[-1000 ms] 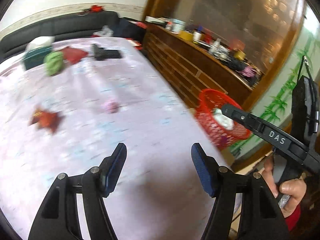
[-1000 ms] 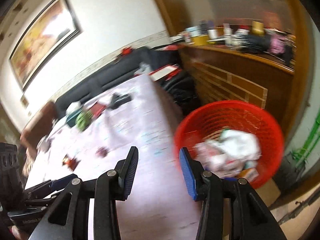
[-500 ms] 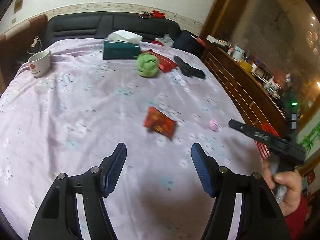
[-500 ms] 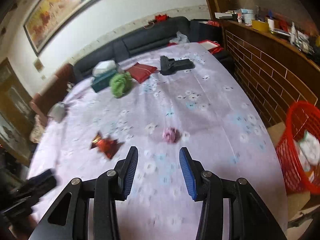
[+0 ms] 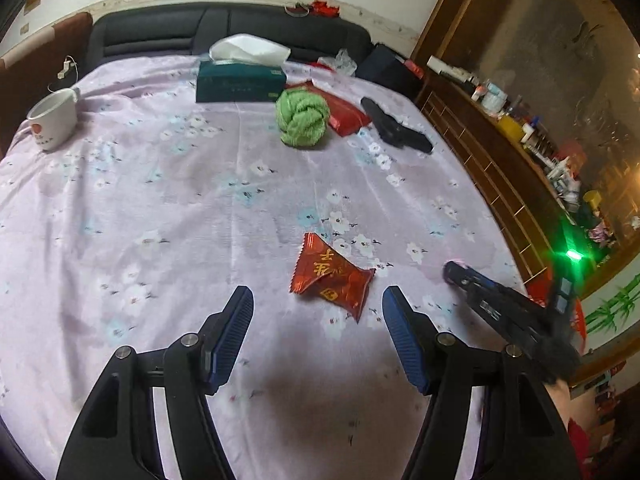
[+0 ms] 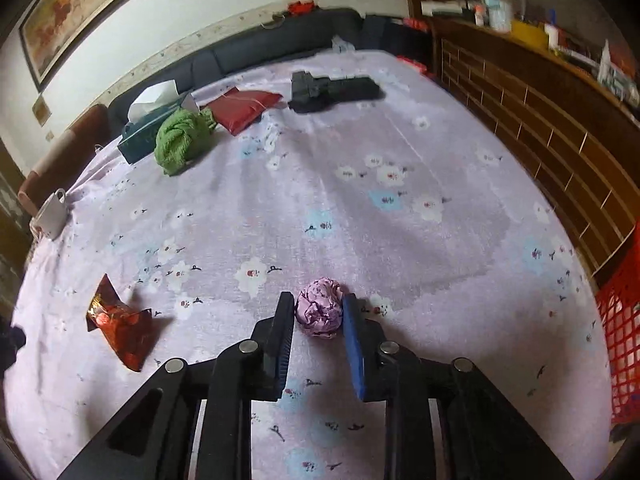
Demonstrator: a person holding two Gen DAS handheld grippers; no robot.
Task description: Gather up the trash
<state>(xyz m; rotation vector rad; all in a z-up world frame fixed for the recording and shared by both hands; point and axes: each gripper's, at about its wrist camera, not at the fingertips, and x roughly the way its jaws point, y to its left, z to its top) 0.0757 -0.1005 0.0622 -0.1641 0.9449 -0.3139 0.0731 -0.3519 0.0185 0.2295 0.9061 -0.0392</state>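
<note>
A crumpled pink paper ball [image 6: 320, 312] lies on the flowered purple cloth [image 6: 360, 208] between the fingers of my right gripper [image 6: 318, 306]. Its jaws are closing and both pads touch the ball's sides. A red candy wrapper [image 5: 330, 276] lies just ahead of my left gripper [image 5: 318, 304], which is open and holds nothing. In the right wrist view the same red candy wrapper [image 6: 120, 320] is at the lower left. The right gripper [image 5: 454, 270] shows in the left wrist view at the right, low over the cloth. A red mesh basket [image 6: 620, 320] stands beyond the table's right edge.
At the far end lie a green tissue box [image 5: 240, 84], a green balled cloth [image 5: 302, 118], a flat red packet [image 5: 346, 114] and a black tool [image 5: 396, 128]. A white mug [image 5: 54, 120] stands far left. A wooden counter [image 5: 500, 168] runs along the right.
Both grippers swung from the basket side to over the table and dropped lower. The right gripper's jaws narrowed around the pink ball. The left gripper came up to the red wrapper, still open.
</note>
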